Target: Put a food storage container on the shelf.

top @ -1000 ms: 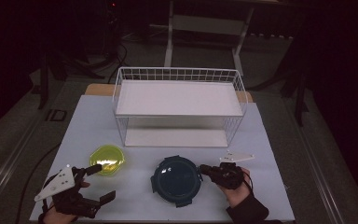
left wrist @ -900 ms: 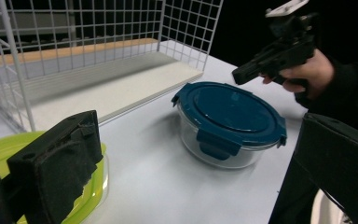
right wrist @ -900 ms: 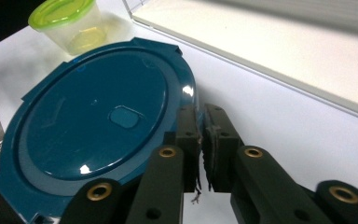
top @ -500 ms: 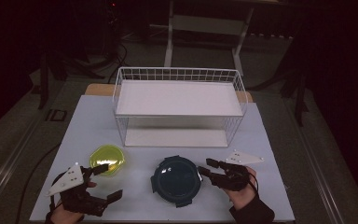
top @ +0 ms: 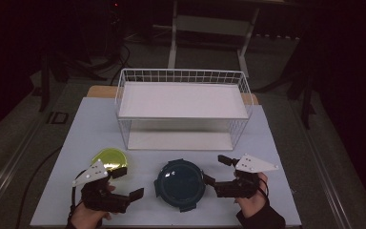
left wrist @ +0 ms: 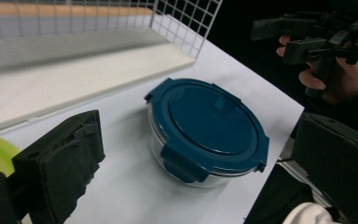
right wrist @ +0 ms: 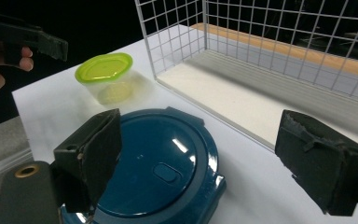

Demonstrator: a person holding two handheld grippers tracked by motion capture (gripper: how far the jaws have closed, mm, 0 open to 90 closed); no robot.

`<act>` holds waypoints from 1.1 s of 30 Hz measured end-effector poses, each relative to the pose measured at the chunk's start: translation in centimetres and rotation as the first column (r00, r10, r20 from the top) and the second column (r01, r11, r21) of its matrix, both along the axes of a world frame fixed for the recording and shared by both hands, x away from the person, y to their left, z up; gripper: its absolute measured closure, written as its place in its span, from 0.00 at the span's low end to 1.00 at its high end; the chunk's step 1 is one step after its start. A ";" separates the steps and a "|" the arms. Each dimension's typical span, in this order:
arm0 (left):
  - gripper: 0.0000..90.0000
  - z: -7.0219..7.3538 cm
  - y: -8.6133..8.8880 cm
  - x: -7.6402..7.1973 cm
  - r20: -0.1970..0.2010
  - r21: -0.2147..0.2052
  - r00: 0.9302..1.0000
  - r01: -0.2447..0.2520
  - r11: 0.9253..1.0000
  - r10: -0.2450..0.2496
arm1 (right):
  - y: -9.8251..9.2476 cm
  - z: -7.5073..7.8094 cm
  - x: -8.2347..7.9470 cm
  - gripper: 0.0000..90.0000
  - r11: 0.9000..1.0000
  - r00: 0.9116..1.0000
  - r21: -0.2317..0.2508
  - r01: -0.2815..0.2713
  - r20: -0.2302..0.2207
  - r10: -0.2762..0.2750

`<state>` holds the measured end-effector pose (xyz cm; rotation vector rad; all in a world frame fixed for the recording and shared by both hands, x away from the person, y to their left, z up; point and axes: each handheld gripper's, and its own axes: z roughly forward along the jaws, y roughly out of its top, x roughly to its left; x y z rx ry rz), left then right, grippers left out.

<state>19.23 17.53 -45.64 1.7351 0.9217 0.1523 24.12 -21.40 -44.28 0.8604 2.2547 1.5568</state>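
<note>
Container [top: 180, 184], round, with a dark blue clip-on lid, sits on the bench [top: 286, 157] at the near edge, between the two claws and touched by neither. Left claw [top: 127, 183], nearest the viewer, has its jaws apart and empty, aimed across the bench toward the container. Right claw [top: 217, 170] has just been opening; its jaws stand wide with nothing between them, one jaw just beside the lid's rim, the other lifted clear. Beyond the left claw stands a small tub [top: 109, 159] with a yellow-green lid, apart from the container. Farther back, a white wire rack [top: 183, 109] spans the bench, its lower shelf open toward the viewer. Risks, as judged: the container lies close to the bench's front edge, so a sideways nudge from either open jaw could slide it off; a grip on the lid's clips alone could pop them; the left claw's approach could clip the tub.
</note>
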 end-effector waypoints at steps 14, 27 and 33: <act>0.10 -3.8 -3.6 2.9 -0.338 -0.085 0.938 0.046 0.995 -0.072 | -0.9 -1.6 0.3 0.17 0.997 0.997 0.003 -0.072 0.004 0.072; 0.28 -6.2 -3.6 4.4 -0.554 -0.141 0.832 -0.072 0.987 -0.018 | -1.2 -2.2 0.2 0.16 0.998 0.998 -0.023 -0.054 -0.021 0.054; 0.44 -7.0 -3.7 4.8 -0.624 -0.201 0.780 -0.092 0.975 -0.055 | -1.1 -2.3 0.2 0.16 0.998 0.998 -0.029 -0.054 -0.015 0.054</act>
